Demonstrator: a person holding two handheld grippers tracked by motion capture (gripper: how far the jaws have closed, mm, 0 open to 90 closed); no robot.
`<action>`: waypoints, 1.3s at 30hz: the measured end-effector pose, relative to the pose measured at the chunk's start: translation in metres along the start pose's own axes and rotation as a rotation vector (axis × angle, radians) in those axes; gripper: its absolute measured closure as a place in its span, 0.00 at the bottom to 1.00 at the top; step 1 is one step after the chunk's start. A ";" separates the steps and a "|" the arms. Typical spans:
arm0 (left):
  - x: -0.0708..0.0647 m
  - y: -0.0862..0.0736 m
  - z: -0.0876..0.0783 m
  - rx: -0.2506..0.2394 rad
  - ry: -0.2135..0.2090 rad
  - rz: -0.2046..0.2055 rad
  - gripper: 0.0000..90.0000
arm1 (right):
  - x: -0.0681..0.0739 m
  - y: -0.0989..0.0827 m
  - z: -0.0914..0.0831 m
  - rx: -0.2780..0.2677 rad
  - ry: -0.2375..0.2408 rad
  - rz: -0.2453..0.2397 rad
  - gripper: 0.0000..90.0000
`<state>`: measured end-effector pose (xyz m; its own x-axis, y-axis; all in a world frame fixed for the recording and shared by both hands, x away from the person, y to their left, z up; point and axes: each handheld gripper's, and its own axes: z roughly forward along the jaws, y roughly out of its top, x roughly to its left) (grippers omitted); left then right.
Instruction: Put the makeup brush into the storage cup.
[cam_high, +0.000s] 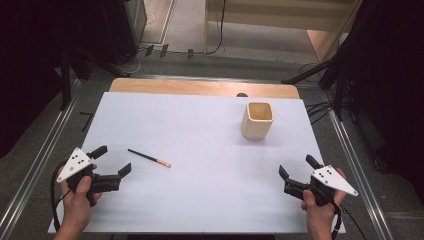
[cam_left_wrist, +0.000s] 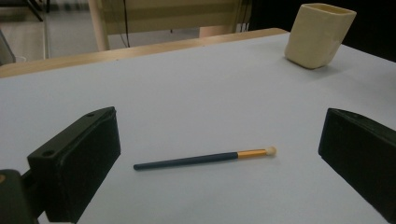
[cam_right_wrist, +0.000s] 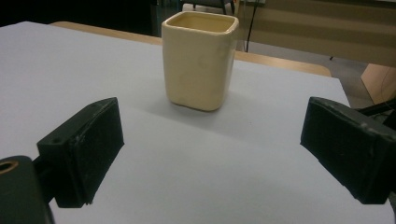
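Observation:
A thin brush (cam_high: 149, 158) with a dark handle, a gold band and a pale tip lies flat on the white table left of the middle. In the left gripper view the brush (cam_left_wrist: 205, 158) lies a short way ahead of the jaws. My left gripper (cam_high: 114, 160) is open and empty, just left of the brush. A cream square cup (cam_high: 258, 120) stands upright at the back right. My right gripper (cam_high: 296, 167) is open and empty near the front right edge, and the cup (cam_right_wrist: 200, 59) stands straight ahead of it. In their own views the left gripper (cam_left_wrist: 219, 154) and the right gripper (cam_right_wrist: 212, 154) hold nothing.
The white sheet (cam_high: 200, 200) covers a wooden table whose bare far edge (cam_high: 200, 87) shows at the back. Metal rails (cam_high: 35, 170) run along both sides of the table, with cables and dark stands on the floor beyond.

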<state>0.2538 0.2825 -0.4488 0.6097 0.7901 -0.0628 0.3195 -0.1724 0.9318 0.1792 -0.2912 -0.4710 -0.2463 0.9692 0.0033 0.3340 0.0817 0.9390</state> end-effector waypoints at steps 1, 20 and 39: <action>0.001 0.001 0.002 0.004 -0.003 0.002 0.00 | 0.001 0.000 0.000 0.001 0.001 -0.001 0.07; 0.012 0.032 0.037 0.194 -0.100 0.106 0.00 | 0.003 -0.002 0.003 0.019 0.006 -0.016 0.07; 0.012 0.056 0.077 0.522 -0.156 0.253 0.00 | 0.004 -0.004 0.004 0.036 0.003 -0.021 0.07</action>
<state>0.3345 0.2368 -0.4253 0.8000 0.5980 0.0489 0.4407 -0.6410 0.6284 0.1806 -0.2862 -0.4765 -0.2565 0.9664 -0.0154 0.3614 0.1107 0.9258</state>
